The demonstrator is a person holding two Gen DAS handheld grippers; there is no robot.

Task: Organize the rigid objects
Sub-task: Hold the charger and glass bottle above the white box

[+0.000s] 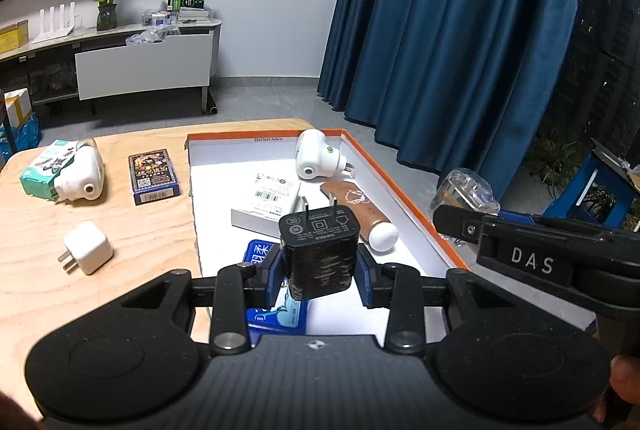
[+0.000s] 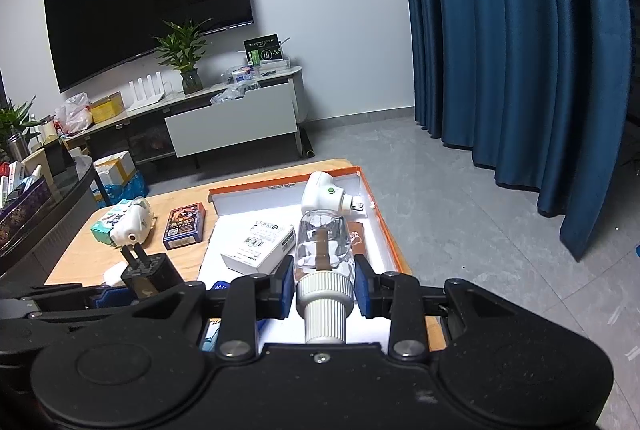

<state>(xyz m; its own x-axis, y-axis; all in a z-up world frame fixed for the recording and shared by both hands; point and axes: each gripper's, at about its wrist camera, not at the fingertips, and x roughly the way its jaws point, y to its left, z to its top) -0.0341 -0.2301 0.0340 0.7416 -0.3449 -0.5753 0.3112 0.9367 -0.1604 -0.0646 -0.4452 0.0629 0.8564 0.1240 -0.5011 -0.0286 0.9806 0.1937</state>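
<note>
My left gripper (image 1: pixel 319 270) is shut on a black plug adapter (image 1: pixel 318 250), prongs up, held above the near end of the orange-rimmed white box (image 1: pixel 400 190). My right gripper (image 2: pixel 323 284) is shut on a clear bottle with a white ribbed cap (image 2: pixel 324 254), held over the box's (image 2: pixel 384 226) right side. The bottle also shows in the left wrist view (image 1: pixel 466 190). The black adapter also shows in the right wrist view (image 2: pixel 150 270). In the box lie a white plug-in device (image 1: pixel 316 154), a white carton (image 1: pixel 268 202), a brown tube with a white cap (image 1: pixel 360 210) and a blue packet (image 1: pixel 276 310).
On the wooden table (image 1: pixel 120 230) left of the box lie a white cube charger (image 1: pixel 88 246), a dark card box (image 1: pixel 154 176), and a white device on a green-white pack (image 1: pixel 68 170). A TV cabinet (image 2: pixel 224 118) and blue curtains (image 2: pixel 520 50) stand beyond.
</note>
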